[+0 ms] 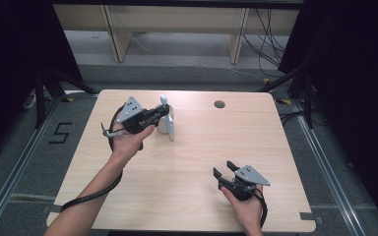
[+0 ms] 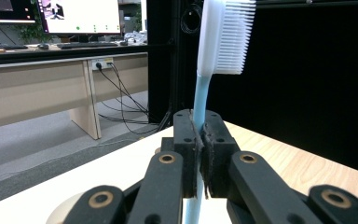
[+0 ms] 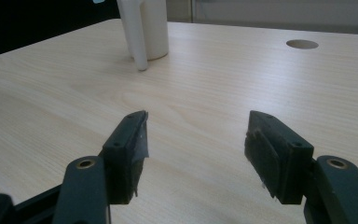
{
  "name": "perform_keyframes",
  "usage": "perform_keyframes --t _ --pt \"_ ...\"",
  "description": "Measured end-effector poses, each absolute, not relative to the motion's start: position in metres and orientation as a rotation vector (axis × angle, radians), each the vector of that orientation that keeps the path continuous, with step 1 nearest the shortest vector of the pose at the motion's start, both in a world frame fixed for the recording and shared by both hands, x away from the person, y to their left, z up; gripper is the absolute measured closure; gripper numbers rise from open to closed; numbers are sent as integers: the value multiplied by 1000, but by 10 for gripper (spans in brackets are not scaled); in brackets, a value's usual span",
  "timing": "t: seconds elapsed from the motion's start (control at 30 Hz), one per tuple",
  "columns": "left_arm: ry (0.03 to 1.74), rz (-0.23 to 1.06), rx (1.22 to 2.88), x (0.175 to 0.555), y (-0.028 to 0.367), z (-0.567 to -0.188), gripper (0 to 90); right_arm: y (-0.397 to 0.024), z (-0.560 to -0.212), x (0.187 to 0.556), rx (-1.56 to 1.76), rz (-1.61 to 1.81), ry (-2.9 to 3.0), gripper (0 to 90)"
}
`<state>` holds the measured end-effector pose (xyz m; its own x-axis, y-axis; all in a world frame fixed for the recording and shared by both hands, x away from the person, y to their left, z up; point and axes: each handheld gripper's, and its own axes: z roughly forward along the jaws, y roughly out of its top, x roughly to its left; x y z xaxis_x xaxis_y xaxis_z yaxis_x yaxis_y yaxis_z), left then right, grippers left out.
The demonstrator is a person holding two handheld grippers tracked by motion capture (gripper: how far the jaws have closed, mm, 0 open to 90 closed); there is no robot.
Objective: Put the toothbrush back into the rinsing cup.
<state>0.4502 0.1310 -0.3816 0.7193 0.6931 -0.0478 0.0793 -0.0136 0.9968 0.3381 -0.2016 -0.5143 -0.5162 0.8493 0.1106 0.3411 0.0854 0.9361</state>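
At a pale wooden table [image 1: 187, 172] seen from the high view, much of a white cup [image 1: 166, 123] left of centre in the frame is hidden behind the left gripper [image 1: 161, 114], and what the cup contains cannot be made out from any view. In the right gripper view the cup [image 3: 150, 25] stands at the top edge, its rim cut off, with its handle reaching down to the tabletop. In the left gripper view the left gripper [image 2: 200, 140] is clamped tight on the light-blue handle of a toothbrush [image 2: 223, 37], which stands upright with its white bristled head at the top of the frame, bristles facing right; the lower end of the handle runs out of sight behind the jaws. From above, the toothbrush [image 1: 167, 115] shows at the cup, but whether its lower end is inside the cup or beside it cannot be told. The right gripper [image 1: 225, 168], lower right in the high view, rests with its jaws spread wide and nothing between them, well apart from the cup.
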Motion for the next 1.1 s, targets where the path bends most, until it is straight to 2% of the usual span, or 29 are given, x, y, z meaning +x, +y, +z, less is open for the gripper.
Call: perform_keyframes --t 1.1 --pt "681 595 1519 478 128 -377 853 -201 -515 339 1164 1410 1900 397"
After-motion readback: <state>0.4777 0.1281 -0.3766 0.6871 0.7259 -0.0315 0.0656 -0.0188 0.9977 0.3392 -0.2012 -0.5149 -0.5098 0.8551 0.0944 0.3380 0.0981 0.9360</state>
